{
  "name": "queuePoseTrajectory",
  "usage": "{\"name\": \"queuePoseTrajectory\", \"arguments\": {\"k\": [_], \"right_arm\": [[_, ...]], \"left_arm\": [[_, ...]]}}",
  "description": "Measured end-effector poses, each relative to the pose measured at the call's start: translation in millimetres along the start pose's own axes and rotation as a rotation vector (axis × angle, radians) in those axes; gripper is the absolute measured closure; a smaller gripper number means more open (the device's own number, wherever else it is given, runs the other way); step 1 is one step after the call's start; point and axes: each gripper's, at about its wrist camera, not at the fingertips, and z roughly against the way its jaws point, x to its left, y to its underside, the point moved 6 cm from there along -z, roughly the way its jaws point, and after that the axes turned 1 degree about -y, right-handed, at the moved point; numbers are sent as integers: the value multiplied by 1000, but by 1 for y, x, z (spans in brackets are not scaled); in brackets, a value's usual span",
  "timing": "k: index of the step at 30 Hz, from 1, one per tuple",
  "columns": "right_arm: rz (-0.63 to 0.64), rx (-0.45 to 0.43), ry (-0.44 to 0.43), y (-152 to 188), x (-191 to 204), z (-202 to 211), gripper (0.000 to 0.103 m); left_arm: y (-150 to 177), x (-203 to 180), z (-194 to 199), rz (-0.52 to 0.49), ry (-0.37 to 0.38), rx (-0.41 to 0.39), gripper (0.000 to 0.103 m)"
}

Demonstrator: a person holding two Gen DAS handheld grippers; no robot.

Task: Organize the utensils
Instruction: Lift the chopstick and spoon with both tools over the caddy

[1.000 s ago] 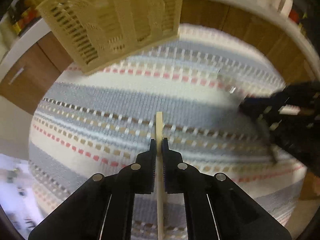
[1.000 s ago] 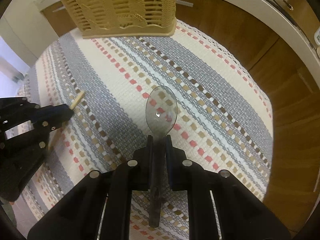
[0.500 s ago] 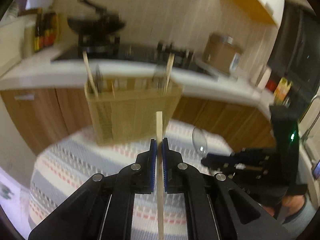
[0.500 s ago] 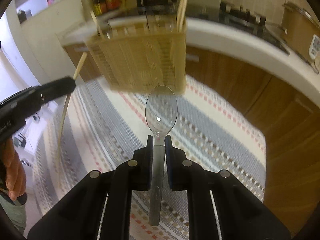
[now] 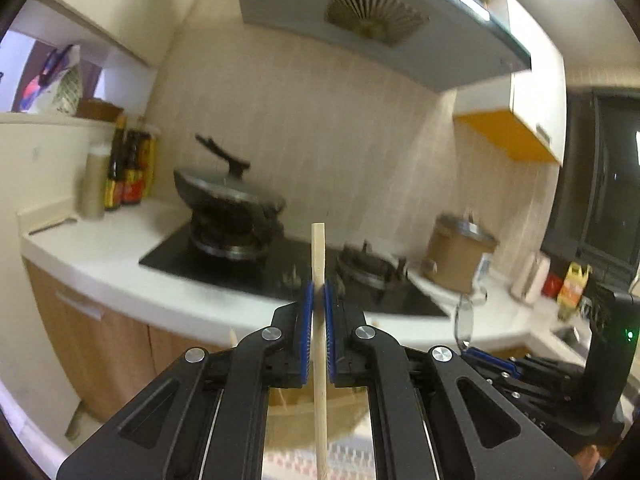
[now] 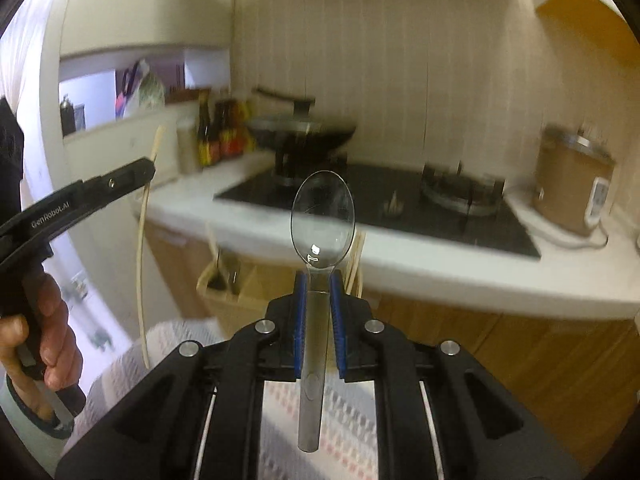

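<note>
My left gripper (image 5: pixel 316 292) is shut on a pale wooden chopstick (image 5: pixel 319 264) that stands upright between the blue pads. It also shows in the right wrist view (image 6: pixel 142 248), held by the left gripper (image 6: pixel 148 168) at the left. My right gripper (image 6: pixel 319 280) is shut on the handle of a clear plastic spoon (image 6: pixel 323 216), bowl up. The tan slotted utensil basket (image 6: pixel 236 296) stands below and beyond the spoon, with utensils in it. In the left wrist view the basket (image 5: pixel 296 412) is mostly hidden behind my fingers.
A white kitchen counter (image 5: pixel 104 264) carries a black hob with a wok (image 5: pixel 228 196), sauce bottles (image 5: pixel 128 168) and a brown cooker (image 5: pixel 456 256). Wooden cabinet fronts (image 6: pixel 520 360) stand below. The striped woven cloth (image 6: pixel 352 432) lies under the grippers.
Both grippers have tilted up from facing down at the cloth to level with the kitchen wall. The basket has dropped low in both views. Chopstick and spoon stay gripped.
</note>
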Motion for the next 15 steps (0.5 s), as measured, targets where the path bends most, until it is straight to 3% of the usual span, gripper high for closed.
{"name": "queuePoseTrajectory", "arguments": {"k": [6, 11, 15], "right_arm": [[-30, -145, 4, -30, -9, -13, 93], [-37, -202, 26, -39, -16, -32, 93], [-90, -198, 8, -37, -28, -56, 93]], "left_arm": [[-19, 4, -9, -44, -114, -142, 99], [-12, 12, -32, -25, -128, -199, 99], [-7, 21, -49, -34, -184, -225, 99]]}}
